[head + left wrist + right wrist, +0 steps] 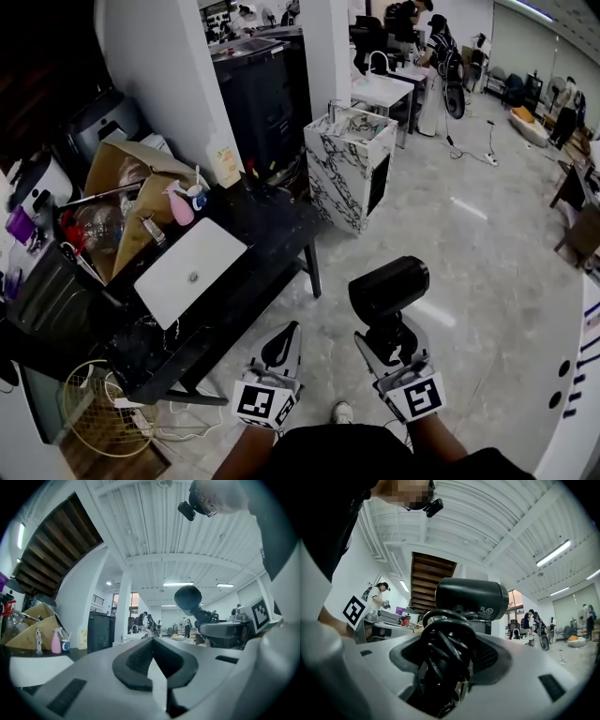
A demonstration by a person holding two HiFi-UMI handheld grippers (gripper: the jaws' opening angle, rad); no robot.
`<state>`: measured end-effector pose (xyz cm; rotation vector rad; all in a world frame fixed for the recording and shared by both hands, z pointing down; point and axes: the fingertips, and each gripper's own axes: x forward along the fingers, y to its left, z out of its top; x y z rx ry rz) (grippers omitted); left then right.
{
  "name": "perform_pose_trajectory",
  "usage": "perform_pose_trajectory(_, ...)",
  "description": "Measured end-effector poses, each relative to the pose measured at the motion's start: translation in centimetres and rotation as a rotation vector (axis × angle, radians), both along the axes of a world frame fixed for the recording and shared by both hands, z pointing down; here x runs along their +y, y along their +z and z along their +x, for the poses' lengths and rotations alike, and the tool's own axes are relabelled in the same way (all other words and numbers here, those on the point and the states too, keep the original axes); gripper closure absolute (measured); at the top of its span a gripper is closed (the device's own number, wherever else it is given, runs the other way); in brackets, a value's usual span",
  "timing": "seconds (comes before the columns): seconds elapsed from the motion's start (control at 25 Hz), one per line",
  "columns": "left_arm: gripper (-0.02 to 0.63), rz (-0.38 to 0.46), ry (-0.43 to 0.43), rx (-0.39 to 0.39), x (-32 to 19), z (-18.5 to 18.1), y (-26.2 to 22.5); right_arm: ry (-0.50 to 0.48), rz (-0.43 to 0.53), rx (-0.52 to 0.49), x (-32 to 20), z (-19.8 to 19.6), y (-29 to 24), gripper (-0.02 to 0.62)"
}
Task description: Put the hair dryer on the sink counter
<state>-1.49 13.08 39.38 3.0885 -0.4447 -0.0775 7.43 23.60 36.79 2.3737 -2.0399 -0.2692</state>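
Observation:
A black hair dryer (388, 287) stands upright in my right gripper (387, 343), which is shut on its handle with the black cord coiled round it. The right gripper view has the dryer's barrel (471, 600) above the jaws and the coiled cord (444, 654) wedged between them at my right gripper (449, 641). My left gripper (284, 339) hangs beside it over the floor, shut and empty; its closed tips (151, 642) show in its own view, with the dryer (188, 597) to the right. The black sink counter (272, 234) with a white basin (190, 272) lies ahead to the left.
On the counter's far end sit a cardboard box (123, 178), a pink spray bottle (178, 205) and clutter. A marble-patterned cabinet (345, 167) and a black cabinet (258, 94) stand beyond. A wire basket (94, 409) is under the counter. People work at the far back.

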Motion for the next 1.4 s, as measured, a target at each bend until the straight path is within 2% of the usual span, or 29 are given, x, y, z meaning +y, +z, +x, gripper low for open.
perform_pose_trajectory(0.32,0.609,0.036,-0.050,-0.004,-2.9,3.9,-0.2,-0.052,-0.001,0.023,-2.9,4.0,0.5,0.321)
perform_pose_trajectory(0.48,0.609,0.088,-0.067,0.038,-4.5,4.9,-2.2,-0.080,-0.010,0.029,-5.2,5.2,1.3,0.321)
perform_pose_trajectory(0.6,0.609,0.071,-0.082,0.048,-6.2,5.2,-1.9,-0.105,-0.017,0.022,-7.3,5.7,1.7,0.321)
perform_pose_trajectory(0.8,0.609,0.051,-0.103,0.014,-10.1,5.5,-0.3,-0.134,-0.016,0.002,-12.1,6.5,1.3,0.319)
perform_pose_trajectory(1.24,0.608,-0.020,-0.148,-0.025,-21.8,6.4,1.9,-0.229,-0.059,-0.011,-23.9,9.0,2.4,0.319)
perform_pose_trajectory(1.4,0.609,-0.007,-0.174,-0.015,-25.1,5.7,1.2,-0.260,-0.067,-0.004,-27.9,9.4,1.9,0.319)
